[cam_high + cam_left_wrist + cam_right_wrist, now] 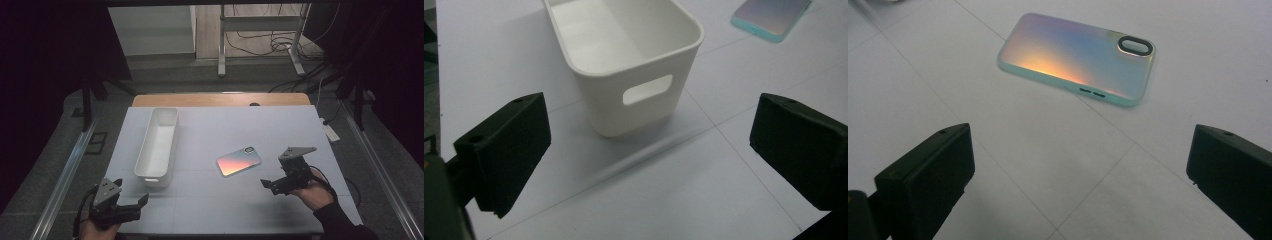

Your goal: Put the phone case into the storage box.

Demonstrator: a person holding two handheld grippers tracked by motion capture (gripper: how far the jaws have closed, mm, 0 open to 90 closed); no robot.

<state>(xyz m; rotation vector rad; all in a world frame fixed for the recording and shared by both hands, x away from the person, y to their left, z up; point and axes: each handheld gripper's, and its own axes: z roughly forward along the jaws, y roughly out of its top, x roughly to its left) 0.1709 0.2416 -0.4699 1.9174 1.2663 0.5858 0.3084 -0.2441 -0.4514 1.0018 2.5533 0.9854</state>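
- One white bin (159,142) is seen standing lengthwise on the table's (260,125) left half; nothing is held inside.
- A handle slot is cut in its near end wall.
- Phone case (239,161) is laid flat, right of the bin, well apart.
- Left gripper (129,192): jaws spread wide, nothing gripped, near the bin's end.
- Right gripper (272,177): jaws spread wide, just short of the phone case.

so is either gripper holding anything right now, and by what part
Nothing is held. The left gripper and right gripper are open, apart from the bin and phone case.
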